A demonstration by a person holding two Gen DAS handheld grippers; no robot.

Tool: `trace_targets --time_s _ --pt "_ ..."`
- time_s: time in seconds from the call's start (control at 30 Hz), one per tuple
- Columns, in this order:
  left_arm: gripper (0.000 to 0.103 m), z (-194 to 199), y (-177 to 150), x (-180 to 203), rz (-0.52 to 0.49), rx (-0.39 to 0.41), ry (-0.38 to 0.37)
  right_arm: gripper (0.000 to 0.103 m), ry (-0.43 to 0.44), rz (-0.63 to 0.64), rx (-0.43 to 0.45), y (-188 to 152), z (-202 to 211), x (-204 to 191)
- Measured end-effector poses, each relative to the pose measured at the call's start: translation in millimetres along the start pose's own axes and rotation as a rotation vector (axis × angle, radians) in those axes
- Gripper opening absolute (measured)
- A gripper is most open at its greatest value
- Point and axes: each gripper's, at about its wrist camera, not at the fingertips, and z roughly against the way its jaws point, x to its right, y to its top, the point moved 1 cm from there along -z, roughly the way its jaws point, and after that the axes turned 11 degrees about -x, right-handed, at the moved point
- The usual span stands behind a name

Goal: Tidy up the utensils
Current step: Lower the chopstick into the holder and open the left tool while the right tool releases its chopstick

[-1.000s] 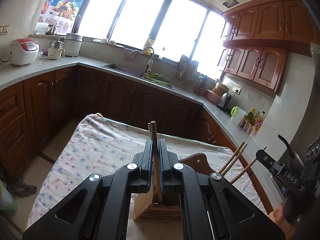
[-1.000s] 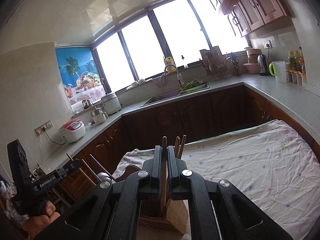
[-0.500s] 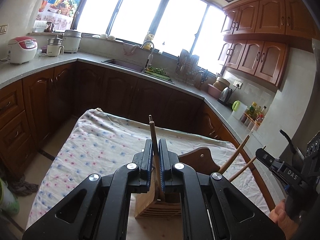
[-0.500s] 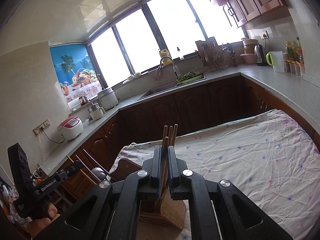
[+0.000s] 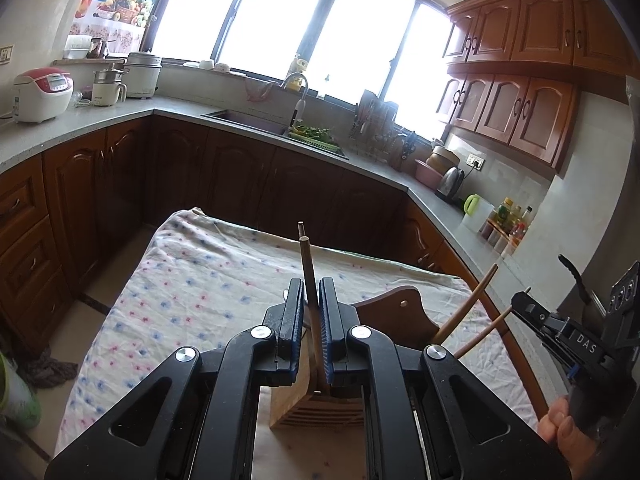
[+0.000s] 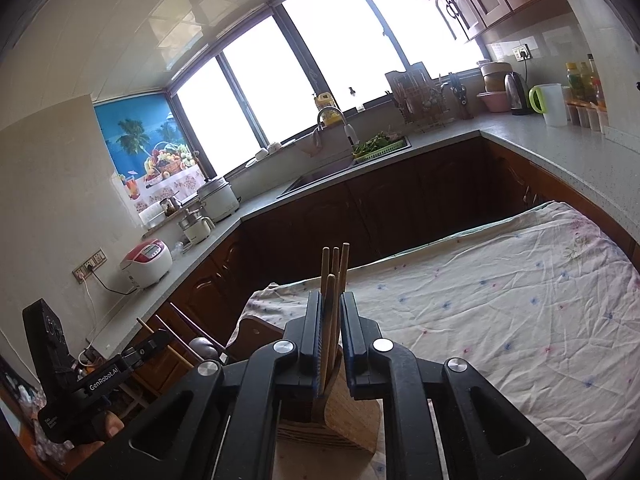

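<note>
A wooden utensil holder (image 5: 320, 404) stands on the cloth-covered table just below both grippers; it also shows in the right wrist view (image 6: 340, 408). My left gripper (image 5: 309, 320) has its jaws slightly apart around a wooden chopstick (image 5: 308, 280) that stands in the holder. My right gripper (image 6: 330, 332) has its jaws parted a little around several chopsticks (image 6: 334, 276) standing upright in the holder. More chopsticks (image 5: 468, 312) lean to the right near the other gripper's body (image 5: 576, 344).
The table carries a floral cloth (image 6: 500, 300). A wooden chair back (image 5: 396, 312) rises beside the holder. Dark cabinets and a grey counter (image 5: 100, 120) with a sink (image 5: 256, 118), rice cooker (image 5: 42, 94) and kettle (image 5: 450, 180) ring the room.
Both grippers have opened a little and drawn back upward, leaving the chopsticks standing in the holder. More of each chopstick now shows above the jaws.
</note>
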Motion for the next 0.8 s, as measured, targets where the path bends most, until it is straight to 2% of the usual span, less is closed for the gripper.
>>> trace_targets --time_s 0.03,0.13,0.23,0.33,0.37,0.6,0.8 --pt "0.014 0.0 -0.3 -0.6 0.003 -0.001 0.002 0.017 -0.005 0.002 0.003 -0.4 0.6 -1.4" --pt "0.03 1.9 -1.9 -2.8 0.012 0.0 0.013 0.042 -0.007 0.001 0.02 -1.5 5.1 -2.2" --pt "0.039 3.3 -3.6 -4.2 0.015 -0.002 0.02 0.047 0.001 -0.002 0.026 -2.1 7.8 -2.0" --pt "0.05 4.4 -6.2 -5.6 0.017 -0.004 0.027 0.074 0.019 0.002 0.036 -4.7 9.7 -2.7" --pt "0.053 5.1 -7.1 -5.9 0.017 -0.004 0.031 0.078 0.018 0.011 0.041 -5.8 10.7 -4.2" --pt "0.077 9.3 -14.4 -10.4 0.031 -0.012 0.068 0.079 0.024 0.038 0.035 -10.4 12.8 -8.8" --pt "0.083 20.9 -21.3 -12.1 0.03 -0.005 0.08 0.081 0.027 0.038 0.028 -14.7 17.4 -9.7"
